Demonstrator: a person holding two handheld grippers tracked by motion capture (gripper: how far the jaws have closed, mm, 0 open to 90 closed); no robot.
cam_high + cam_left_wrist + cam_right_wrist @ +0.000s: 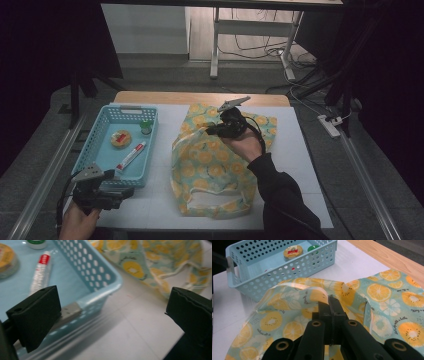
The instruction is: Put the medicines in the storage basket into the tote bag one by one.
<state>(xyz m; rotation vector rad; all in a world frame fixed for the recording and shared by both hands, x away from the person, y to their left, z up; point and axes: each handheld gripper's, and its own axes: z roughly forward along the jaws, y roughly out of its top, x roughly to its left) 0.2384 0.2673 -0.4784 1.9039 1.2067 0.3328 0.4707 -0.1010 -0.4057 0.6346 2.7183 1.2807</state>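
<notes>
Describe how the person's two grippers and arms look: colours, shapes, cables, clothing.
Both grippers are black. The left gripper carries a grey three-cornered plate on top, a black cable trailing behind, and blocky black foam pads. The right gripper bears a similar grey plate; its linkage arms have round brass-coloured pivots. The right arm wears a black sleeve; the left hand shows no sleeve.
</notes>
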